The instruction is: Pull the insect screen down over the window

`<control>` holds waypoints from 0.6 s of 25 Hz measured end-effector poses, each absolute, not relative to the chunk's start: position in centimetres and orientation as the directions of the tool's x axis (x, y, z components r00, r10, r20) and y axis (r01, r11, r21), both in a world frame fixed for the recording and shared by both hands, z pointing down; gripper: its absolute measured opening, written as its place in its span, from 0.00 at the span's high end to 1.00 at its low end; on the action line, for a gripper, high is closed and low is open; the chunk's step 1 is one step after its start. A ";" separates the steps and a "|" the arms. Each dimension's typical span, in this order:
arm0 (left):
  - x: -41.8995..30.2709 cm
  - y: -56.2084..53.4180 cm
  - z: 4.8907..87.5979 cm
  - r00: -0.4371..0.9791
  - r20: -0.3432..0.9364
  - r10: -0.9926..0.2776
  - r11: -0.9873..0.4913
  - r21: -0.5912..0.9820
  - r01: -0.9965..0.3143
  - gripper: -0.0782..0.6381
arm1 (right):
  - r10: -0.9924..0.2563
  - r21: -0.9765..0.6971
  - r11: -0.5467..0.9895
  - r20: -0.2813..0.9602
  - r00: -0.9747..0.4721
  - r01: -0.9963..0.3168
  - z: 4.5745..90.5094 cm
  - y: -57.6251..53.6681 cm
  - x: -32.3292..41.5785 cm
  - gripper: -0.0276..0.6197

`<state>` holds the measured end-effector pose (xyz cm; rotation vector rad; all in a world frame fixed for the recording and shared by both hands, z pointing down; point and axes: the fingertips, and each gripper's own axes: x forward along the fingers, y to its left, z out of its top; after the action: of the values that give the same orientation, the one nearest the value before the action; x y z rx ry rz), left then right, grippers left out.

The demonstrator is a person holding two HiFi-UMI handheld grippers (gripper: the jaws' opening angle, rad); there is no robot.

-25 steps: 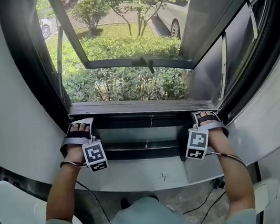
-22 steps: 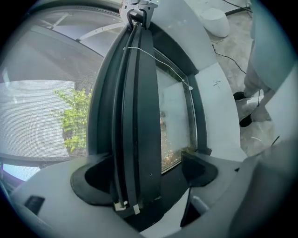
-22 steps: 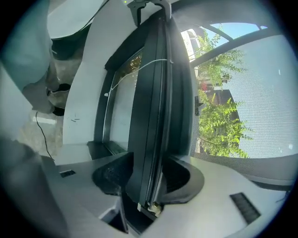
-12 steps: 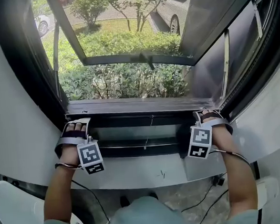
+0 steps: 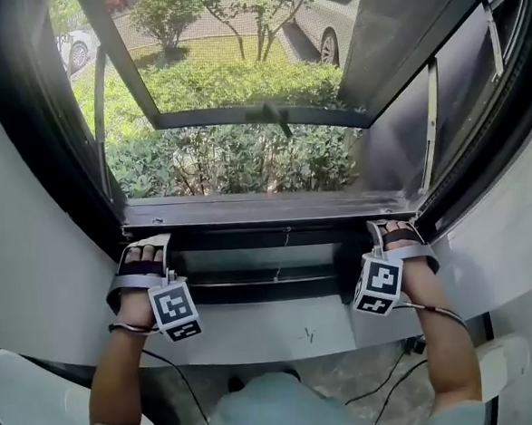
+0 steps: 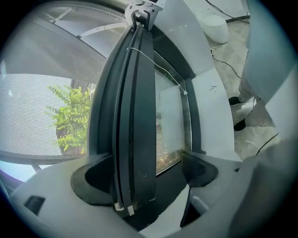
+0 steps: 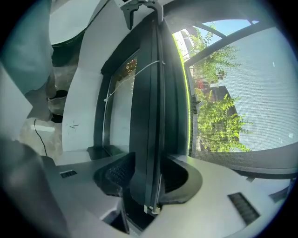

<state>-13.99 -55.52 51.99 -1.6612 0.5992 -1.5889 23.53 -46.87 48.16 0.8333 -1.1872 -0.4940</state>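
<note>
Jaws: right gripper (image 7: 148, 176) just closed onto screen bar (image 7: 142, 121); left gripper (image 6: 146, 169) straddles it loosely.

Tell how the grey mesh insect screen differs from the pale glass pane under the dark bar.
The grey mesh insect screen lies above the dark bar; the pale glass pane below it. The screen shows fine weave with green leaves behind; the pane looks smooth. Both let light through.

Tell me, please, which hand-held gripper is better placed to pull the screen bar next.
Right, probably. The right hand-held gripper has just been closing its jaws, and both pads sit against the screen bar; the left hand-held gripper straddles the screen bar with one pad standing clear.
</note>
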 end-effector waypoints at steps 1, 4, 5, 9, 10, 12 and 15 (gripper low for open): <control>-14.0 -55.5 52.1 0.123 0.625 -0.771 -0.606 -0.780 0.157 0.27 | -0.741 0.799 0.596 0.586 0.329 -0.081 48.2 -46.8 23.5 0.69; -13.9 -55.8 52.1 0.147 0.594 -0.791 -0.577 -0.804 0.144 0.27 | -0.775 0.842 0.533 0.526 0.349 -0.087 48.3 -46.8 23.4 0.69; -13.8 -55.9 52.0 0.158 0.581 -0.798 -0.565 -0.813 0.136 0.27 | -0.782 0.852 0.516 0.510 0.359 -0.086 48.3 -46.9 23.5 0.69; -13.7 -56.0 51.9 0.163 0.566 -0.808 -0.555 -0.824 0.112 0.27 | -0.774 0.859 0.505 0.492 0.398 -0.081 48.3 -46.8 23.6 0.69; -13.8 -55.8 51.9 0.154 0.569 -0.808 -0.558 -0.822 0.113 0.27 | -0.770 0.855 0.512 0.497 0.400 -0.077 48.2 -46.8 23.5 0.69; -14.1 -55.4 51.9 0.143 0.572 -0.808 -0.561 -0.820 0.116 0.27 | -0.769 0.851 0.519 0.503 0.395 -0.073 48.3 -46.8 23.4 0.69; -14.1 -55.4 52.0 0.143 0.561 -0.815 -0.551 -0.827 0.111 0.27 | -0.788 0.871 0.483 0.478 0.388 -0.091 48.3 -46.9 23.3 0.69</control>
<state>-14.10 -55.43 51.96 -1.6488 0.6903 -1.5151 23.29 -46.89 48.33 0.9872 -1.1001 -0.5502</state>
